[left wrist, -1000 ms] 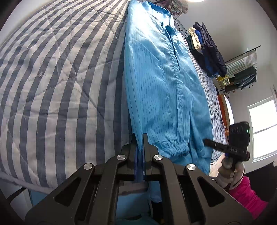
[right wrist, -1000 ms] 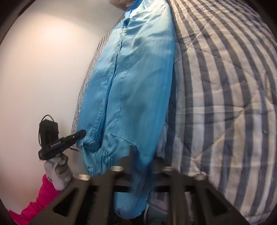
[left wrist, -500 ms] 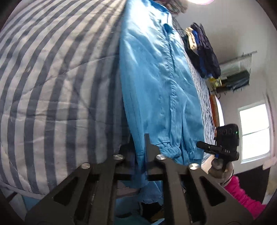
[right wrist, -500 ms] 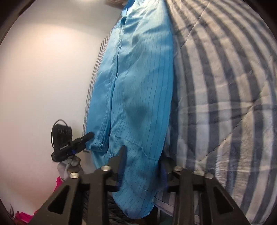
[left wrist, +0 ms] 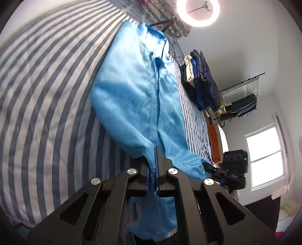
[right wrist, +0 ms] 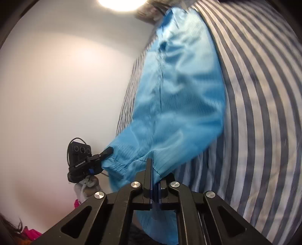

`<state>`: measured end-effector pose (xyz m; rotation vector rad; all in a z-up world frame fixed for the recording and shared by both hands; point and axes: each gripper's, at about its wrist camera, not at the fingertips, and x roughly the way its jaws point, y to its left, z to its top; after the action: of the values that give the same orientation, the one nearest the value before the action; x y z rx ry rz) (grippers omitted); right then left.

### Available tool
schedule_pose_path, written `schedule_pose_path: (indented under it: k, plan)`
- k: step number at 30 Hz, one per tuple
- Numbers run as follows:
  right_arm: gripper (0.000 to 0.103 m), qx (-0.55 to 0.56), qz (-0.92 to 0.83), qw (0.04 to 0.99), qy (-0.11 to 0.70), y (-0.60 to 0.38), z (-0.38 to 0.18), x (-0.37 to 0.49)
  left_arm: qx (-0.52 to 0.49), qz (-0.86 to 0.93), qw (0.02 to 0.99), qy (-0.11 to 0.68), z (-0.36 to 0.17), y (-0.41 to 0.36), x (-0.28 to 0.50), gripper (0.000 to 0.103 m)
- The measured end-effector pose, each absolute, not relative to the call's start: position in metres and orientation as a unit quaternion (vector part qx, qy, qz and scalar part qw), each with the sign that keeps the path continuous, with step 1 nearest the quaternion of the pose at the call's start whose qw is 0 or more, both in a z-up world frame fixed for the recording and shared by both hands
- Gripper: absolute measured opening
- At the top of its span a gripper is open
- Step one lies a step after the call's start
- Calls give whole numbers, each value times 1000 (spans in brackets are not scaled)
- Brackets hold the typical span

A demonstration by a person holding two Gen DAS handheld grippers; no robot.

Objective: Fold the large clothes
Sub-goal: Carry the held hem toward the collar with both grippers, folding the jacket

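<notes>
A large light-blue garment (left wrist: 139,90) lies lengthwise on a striped bed (left wrist: 47,98); its near end is lifted off the bed and billows. My left gripper (left wrist: 153,162) is shut on the garment's near hem. My right gripper (right wrist: 153,175) is shut on the same hem a little way along, and the blue garment (right wrist: 179,98) rises from it. Each gripper also shows in the other's view: the right gripper (left wrist: 211,167) and the left gripper (right wrist: 105,152), both with cloth in them. Loose cloth hangs below both jaws.
The blue-and-white striped quilt (right wrist: 264,113) covers the bed. A pile of dark clothes (left wrist: 202,83) sits on the bed's far side. A clothes rack (left wrist: 241,98), a window (left wrist: 264,158) and a ceiling ring lamp (left wrist: 198,13) are beyond. A white wall (right wrist: 56,84) lies to the left.
Both grippers have lifted the garment's near end up off the bed and carried it forward. The right gripper's jaws have closed tighter on the hem. The cloth now bulges in the middle.
</notes>
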<state>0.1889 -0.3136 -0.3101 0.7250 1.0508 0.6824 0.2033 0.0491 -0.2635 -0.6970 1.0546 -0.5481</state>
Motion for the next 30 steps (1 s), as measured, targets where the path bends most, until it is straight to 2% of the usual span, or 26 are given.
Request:
schedule_pose_path:
  k: [10, 22, 30]
  plan:
    - [1, 242, 269, 821, 442, -309, -265, 248, -291, -242, 815, 439, -228, 28, 262, 2]
    - [1, 267, 214, 830, 440, -325, -279, 336, -316, -172, 822, 442, -258, 32, 343, 2]
    - [1, 247, 195, 831, 458, -312, -291, 363, -244, -147, 842, 459, -275, 13, 361, 2]
